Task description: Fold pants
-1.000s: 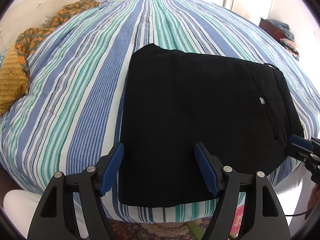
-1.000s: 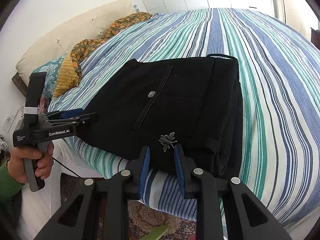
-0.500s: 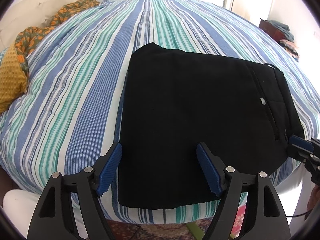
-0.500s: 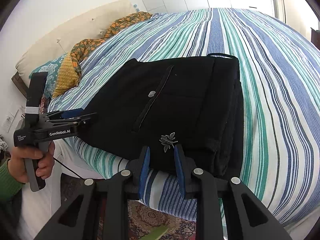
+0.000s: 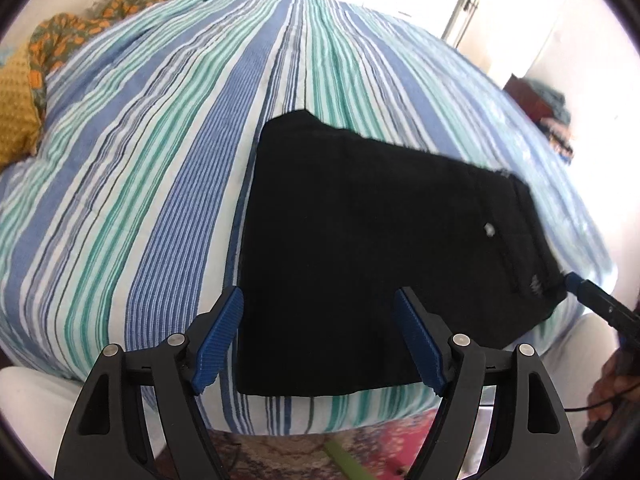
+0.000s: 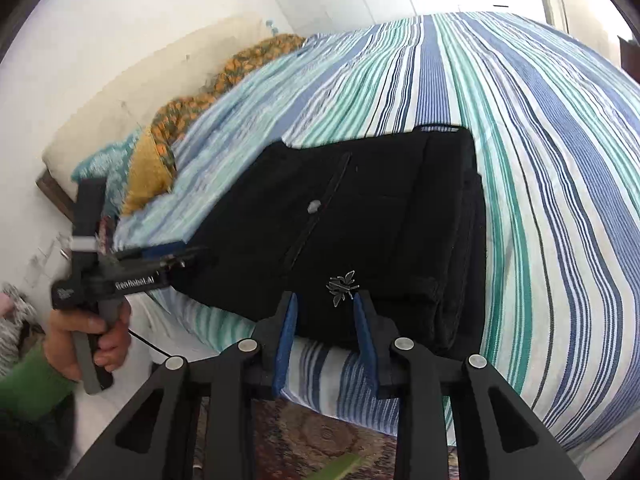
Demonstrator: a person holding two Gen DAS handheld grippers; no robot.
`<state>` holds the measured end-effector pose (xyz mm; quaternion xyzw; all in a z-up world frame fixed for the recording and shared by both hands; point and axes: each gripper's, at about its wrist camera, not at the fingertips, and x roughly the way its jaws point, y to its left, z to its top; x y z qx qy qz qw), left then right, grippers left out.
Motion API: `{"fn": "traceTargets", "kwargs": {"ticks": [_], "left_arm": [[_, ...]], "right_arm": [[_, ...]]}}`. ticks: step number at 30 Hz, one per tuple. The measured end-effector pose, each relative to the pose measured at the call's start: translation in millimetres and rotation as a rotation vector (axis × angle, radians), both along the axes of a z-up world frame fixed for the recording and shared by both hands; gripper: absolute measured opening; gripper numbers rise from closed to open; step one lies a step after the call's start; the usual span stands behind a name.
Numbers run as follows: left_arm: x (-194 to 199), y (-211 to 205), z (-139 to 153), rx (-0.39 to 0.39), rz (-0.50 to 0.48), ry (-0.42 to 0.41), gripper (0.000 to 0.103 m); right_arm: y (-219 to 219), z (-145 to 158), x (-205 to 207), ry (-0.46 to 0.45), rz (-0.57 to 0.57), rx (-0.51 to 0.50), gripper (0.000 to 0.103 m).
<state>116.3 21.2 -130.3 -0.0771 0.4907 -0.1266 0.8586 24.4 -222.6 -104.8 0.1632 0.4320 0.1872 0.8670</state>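
- At the far left of the right wrist view, a hand (image 6: 86, 338) in a green sleeve (image 6: 28, 384) grips the handle of the left gripper (image 6: 188, 254); the white lettering on its black body reads "GenRobot.AI", somewhat blurred.
- In its own view the left gripper (image 5: 318, 336) stands wide, blue pads well apart, nothing between them, hanging over the near left corner of the pants.
- The black pants (image 5: 384, 248) lie folded into a flat block on the striped bedspread (image 5: 132, 184), at the lower centre of both views, near the bed's edge.
- On the pants: a small pale button (image 6: 313, 207) beside a pocket seam, and a silver leaf-sprig emblem (image 6: 342, 285) near the closest edge.
- The right gripper (image 6: 325, 334) has just been opening its jaws; they stand narrowly apart just below the emblem, gripping nothing.
- Upper left, a mustard cushion (image 6: 146, 176) and orange floral fabric (image 6: 224, 80) sit by a cream headboard (image 6: 132, 92).
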Motion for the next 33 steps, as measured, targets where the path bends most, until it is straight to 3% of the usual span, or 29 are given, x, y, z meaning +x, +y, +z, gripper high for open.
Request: {"fn": "traceTargets", "kwargs": {"ticks": [1,3,6,10,13,16,18,20,21,23,25,27,33], "left_arm": [[4.0,11.1,2.6,-0.051,0.017,0.011,0.08],[17.5,31.0,0.1,-0.11,0.053,0.053,0.08],[40.3,43.3,-16.4,-0.113,0.054,0.149,0.079],[58.4,40.4,-40.9,-0.131,0.002,0.247,0.078],[67.4,32.5,-49.6,-0.189,-0.029,0.289,0.08],[72.0,14.8,-60.3,-0.193,-0.064,0.332,0.089],[72.6,1.7,-64.0,-0.198,-0.073,0.331,0.089],[74.4,-8.8,-63.4,-0.2,-0.083,0.338,0.071],[73.0,-13.8,-57.5,-0.161,-0.082,0.319,0.064],[69.4,-21.9,-36.9,-0.11,-0.107,0.262,0.026],[68.9,-25.9,-12.4,-0.118,-0.128,0.215,0.022],[75.9,-28.1,12.3,-0.157,-0.142,0.168,0.022],[129.1,-42.3,62.7,-0.117,-0.138,0.016,0.023]], "right_arm": [[-14.8,8.7,-1.1,-0.017,-0.044,0.051,0.058],[-45.9,20.7,1.0,-0.039,-0.134,0.103,0.072],[-88.3,11.5,21.0,0.054,-0.185,0.196,0.072],[-107.6,-33.9,50.8,0.262,-0.13,0.364,0.072],[-95.8,-56.2,68.9,0.339,-0.062,0.336,0.072],[-82.2,-70.7,87.7,0.382,-0.052,0.252,0.072],[-76.4,-73.1,98.1,0.379,-0.051,0.289,0.073],[-64.1,-80.4,107.4,0.415,-0.007,0.346,0.078],[-56.1,-82.2,110.5,0.424,0.016,0.304,0.076],[-44.2,-80.9,116.2,0.424,0.05,0.228,0.067],[-37.9,-69.3,116.9,0.391,0.069,0.201,0.047],[-30.9,-49.0,119.0,0.34,0.106,0.191,0.037],[-19.3,14.7,163.2,0.177,0.155,0.178,0.035]]}}
